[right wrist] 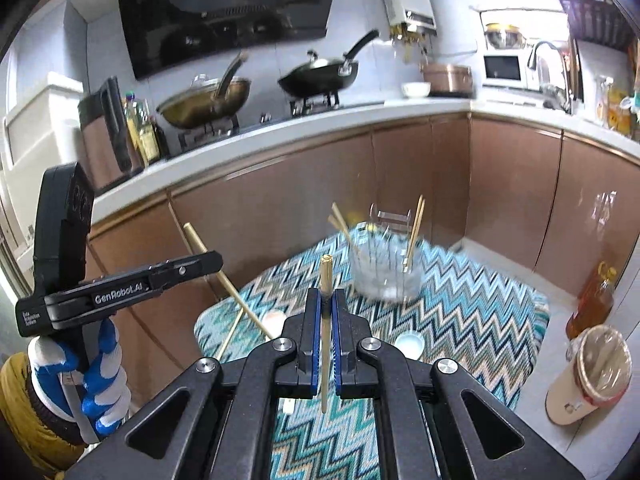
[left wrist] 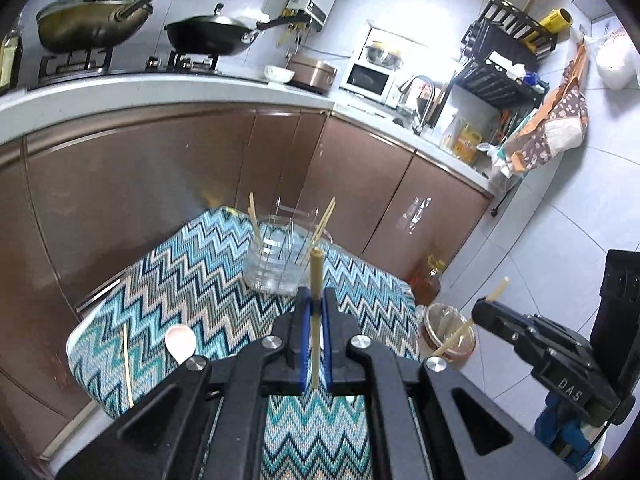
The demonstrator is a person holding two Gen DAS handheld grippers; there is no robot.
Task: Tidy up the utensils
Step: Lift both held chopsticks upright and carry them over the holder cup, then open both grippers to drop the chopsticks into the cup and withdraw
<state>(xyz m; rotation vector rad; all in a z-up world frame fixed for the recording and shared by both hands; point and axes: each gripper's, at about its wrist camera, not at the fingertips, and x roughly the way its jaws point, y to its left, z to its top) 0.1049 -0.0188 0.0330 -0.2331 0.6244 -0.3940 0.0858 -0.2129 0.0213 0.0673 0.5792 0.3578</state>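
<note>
My left gripper (left wrist: 315, 300) is shut on a bamboo chopstick (left wrist: 315, 276) that stands upright between its blue pads, above the zigzag cloth (left wrist: 192, 280). My right gripper (right wrist: 327, 300) is shut on another bamboo chopstick (right wrist: 325, 276), also upright. A clear glass holder (left wrist: 280, 256) with several chopsticks leaning in it stands at the far end of the cloth, ahead of both grippers; it also shows in the right wrist view (right wrist: 384, 264). A pink spoon (left wrist: 181, 343) and one loose chopstick (left wrist: 127, 364) lie on the cloth at the left. A white spoon (right wrist: 410, 344) lies at the right.
Brown cabinet fronts (left wrist: 160, 184) and a grey counter edge close in behind the cloth. An oil bottle (right wrist: 592, 300) and a lined bin (right wrist: 592, 376) stand on the floor to the right. Pans sit on the stove (right wrist: 256, 100).
</note>
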